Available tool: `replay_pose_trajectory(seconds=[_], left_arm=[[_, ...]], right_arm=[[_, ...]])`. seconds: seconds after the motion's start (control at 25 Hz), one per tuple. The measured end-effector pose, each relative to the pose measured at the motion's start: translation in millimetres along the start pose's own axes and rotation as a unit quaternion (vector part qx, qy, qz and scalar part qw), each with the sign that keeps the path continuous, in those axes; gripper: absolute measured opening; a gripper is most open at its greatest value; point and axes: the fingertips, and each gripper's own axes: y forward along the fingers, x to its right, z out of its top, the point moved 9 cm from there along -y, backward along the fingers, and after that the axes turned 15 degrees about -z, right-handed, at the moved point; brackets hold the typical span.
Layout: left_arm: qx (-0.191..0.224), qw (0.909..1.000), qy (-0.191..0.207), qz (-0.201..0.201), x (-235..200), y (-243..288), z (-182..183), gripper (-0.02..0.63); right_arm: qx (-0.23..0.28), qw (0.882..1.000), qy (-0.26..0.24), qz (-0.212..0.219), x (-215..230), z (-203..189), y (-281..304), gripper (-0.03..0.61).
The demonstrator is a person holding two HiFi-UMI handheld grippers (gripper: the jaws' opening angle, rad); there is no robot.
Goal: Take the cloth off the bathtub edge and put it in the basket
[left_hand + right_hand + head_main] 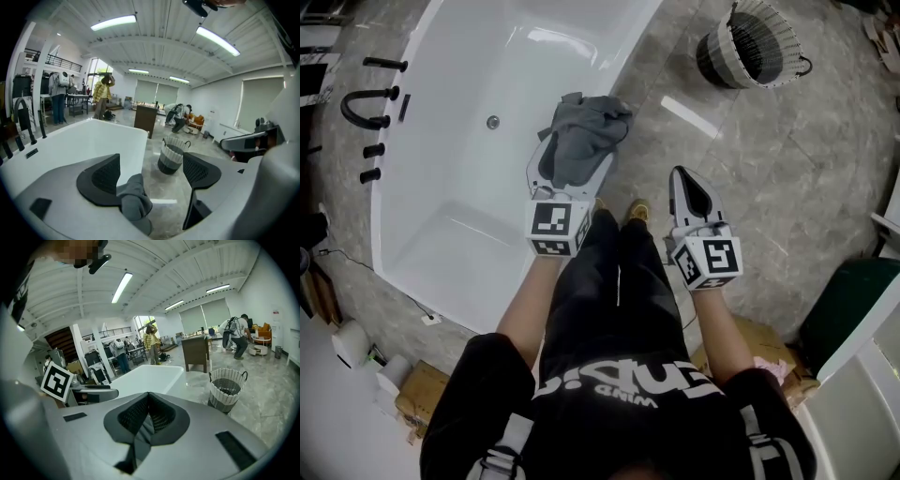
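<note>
The grey cloth [589,129] lies bunched over the bathtub [441,187] edge, partly hanging toward the marble floor [787,197]. My left gripper [574,155] has its jaws spread wide on either side of the cloth, which sits close against the left pad [105,176] without being squeezed. My right gripper [686,183] hovers beside it over the floor, jaws pressed together on nothing. The woven basket [717,56] stands on the floor, well apart from the tub.

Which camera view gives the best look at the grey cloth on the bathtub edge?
The head view: it shows the whole cloth bunched on the bathtub edge, at the left tongs. The left gripper view shows only one fold of it between open jaws. The right gripper view shows none.
</note>
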Motion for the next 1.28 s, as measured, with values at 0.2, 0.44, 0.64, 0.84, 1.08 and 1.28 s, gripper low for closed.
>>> replay_pose_trajectory(seconds=[0.2, 0.44, 0.64, 0.84, 1.08, 1.28], left_arm=[[-0.081, 0.9963, -0.025, 0.014, -31.6, 30.4, -41.6, 0.416], [-0.194, 0.9802, -0.037, 0.015, -72.0, 77.5, -106.9, 0.416], [-0.286, 0.9571, -0.045, 0.008, -95.4, 109.3, -148.2, 0.414], [-0.34, 0.9389, -0.052, 0.006, -110.0, 133.8, -176.9, 0.413], [-0.367, 0.9262, -0.087, -0.006, -117.6, 148.9, -185.4, 0.34], [-0.364, 0.9289, -0.067, 0.007, -112.1, 144.5, -181.8, 0.284]], right_arm=[[-0.01, 1.0, 0.002, -0.001, 3.5, -8.6, 1.4, 0.014], [-0.026, 1.0, 0.007, -0.008, 10.7, -25.0, -3.2, 0.014], [-0.036, 0.999, 0.009, -0.015, 15.6, -35.9, -5.9, 0.014], [-0.047, 0.999, 0.013, -0.023, 20.2, -44.5, -8.2, 0.014], [-0.055, 0.998, 0.011, -0.024, 23.9, -50.0, -6.0, 0.014], [-0.058, 0.998, 0.014, -0.024, 21.4, -50.0, -6.7, 0.014]])
